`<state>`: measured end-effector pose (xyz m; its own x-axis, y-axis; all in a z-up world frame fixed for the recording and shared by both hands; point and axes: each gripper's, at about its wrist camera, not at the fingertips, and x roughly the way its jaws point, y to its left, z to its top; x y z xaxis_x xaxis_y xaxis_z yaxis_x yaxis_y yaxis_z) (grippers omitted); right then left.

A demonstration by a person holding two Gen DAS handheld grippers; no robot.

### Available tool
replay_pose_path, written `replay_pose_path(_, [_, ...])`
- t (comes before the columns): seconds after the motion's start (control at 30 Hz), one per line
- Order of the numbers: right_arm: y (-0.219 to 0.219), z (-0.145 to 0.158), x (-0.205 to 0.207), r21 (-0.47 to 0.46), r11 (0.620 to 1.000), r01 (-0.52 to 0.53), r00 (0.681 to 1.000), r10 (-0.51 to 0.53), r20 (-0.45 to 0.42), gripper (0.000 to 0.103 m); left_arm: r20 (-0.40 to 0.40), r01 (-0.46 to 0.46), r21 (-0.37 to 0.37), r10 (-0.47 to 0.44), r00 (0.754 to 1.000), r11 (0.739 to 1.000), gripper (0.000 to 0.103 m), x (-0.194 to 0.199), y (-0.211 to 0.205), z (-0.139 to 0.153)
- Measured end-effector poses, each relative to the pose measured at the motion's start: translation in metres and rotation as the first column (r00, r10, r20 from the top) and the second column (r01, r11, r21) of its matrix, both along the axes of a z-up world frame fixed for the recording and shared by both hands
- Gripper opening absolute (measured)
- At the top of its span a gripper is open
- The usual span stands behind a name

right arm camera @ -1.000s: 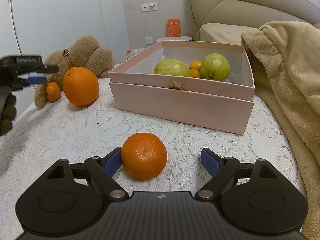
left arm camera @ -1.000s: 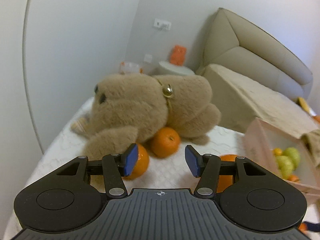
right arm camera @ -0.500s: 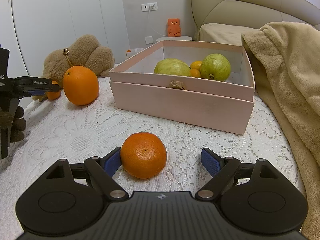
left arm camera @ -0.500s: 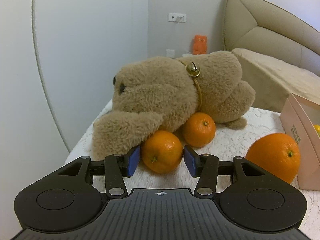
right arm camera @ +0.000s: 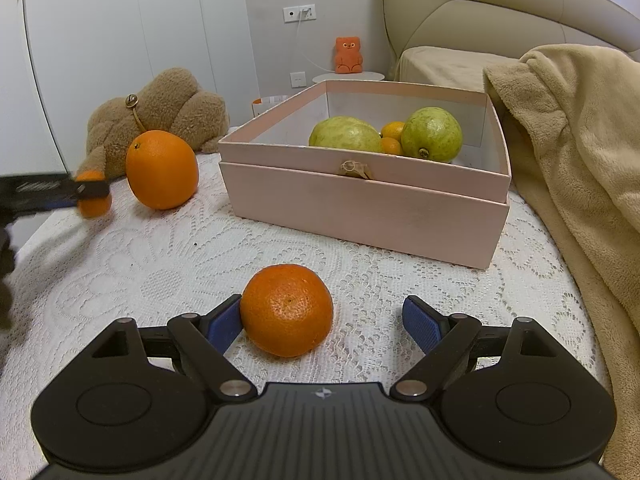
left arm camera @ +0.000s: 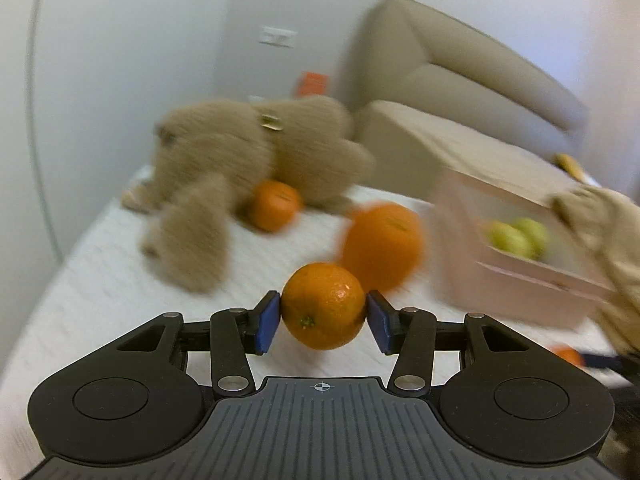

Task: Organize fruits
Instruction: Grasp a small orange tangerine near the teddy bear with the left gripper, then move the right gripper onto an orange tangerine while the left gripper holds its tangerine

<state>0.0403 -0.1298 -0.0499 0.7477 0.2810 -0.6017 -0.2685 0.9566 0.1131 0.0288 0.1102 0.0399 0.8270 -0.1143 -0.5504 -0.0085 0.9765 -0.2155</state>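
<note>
Left wrist view. We see the left gripper (left arm camera: 323, 318) with both blue pads pressed against the sides of a small mandarin (left arm camera: 323, 305), which is held between the jaws clear of the lace cloth (left arm camera: 100, 280). Just beyond the jaws and slightly to their right lies a large orange (left arm camera: 384, 246); farther ahead and to the left a second mandarin (left arm camera: 274, 207) rests against the brown plush toy (left arm camera: 248, 168). Well to the right of the jaws stands the pink box (left arm camera: 520, 276), with green fruit inside; this view is blurred, so we cannot tell finer detail.

Right wrist view. We see the right gripper (right arm camera: 324, 322) with its jaws spread wide. A mandarin on the cloth (right arm camera: 286, 309) sits between them, touching the left pad, with a clear gap to the right pad. Ahead of the jaws stands the same pink box, which holds two green guavas (right arm camera: 432, 139) and two small orange fruits (right arm camera: 394, 130). To the right of the jaws a beige blanket (right arm camera: 572, 160) lies beside the box. Far to the left, the other gripper appears at the frame edge with its small mandarin, near the large orange and the plush toy.
</note>
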Motion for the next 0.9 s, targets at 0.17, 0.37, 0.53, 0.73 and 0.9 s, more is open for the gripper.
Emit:
replay_pose_path(0.17, [0.0,-0.001,0.001,-0.003,1.0,0.007,1.0,-0.007,-0.004,0.089,-0.024,0.175,0.016,-0.174,0.984,0.984,0.053,-0.018,-0.038,-0.007])
replay_pose_path(0.37, [0.0,-0.001,0.002,-0.013,1.0,0.006,1.0,-0.006,-0.005,0.09,-0.032,0.184,0.082,-0.182,0.983,0.98,0.053,-0.008,-0.058,-0.017])
replay_pose_path(0.53, [0.002,-0.002,0.002,-0.025,1.0,0.001,1.0,-0.002,-0.006,0.091,-0.05,0.167,0.097,-0.163,0.985,0.981,0.053,0.0,-0.061,-0.018])
replay_pose_path(0.73, [0.003,-0.002,0.003,-0.028,1.0,0.001,1.0,-0.001,-0.007,0.091,-0.058,0.153,0.083,-0.149,0.987,0.985,0.053,0.008,-0.061,-0.02])
replay_pose_path(0.9, [0.004,-0.001,0.003,-0.029,1.0,0.001,1.0,-0.001,-0.007,0.092,-0.045,0.149,0.054,-0.146,0.988,0.987,0.054,0.015,-0.061,-0.025])
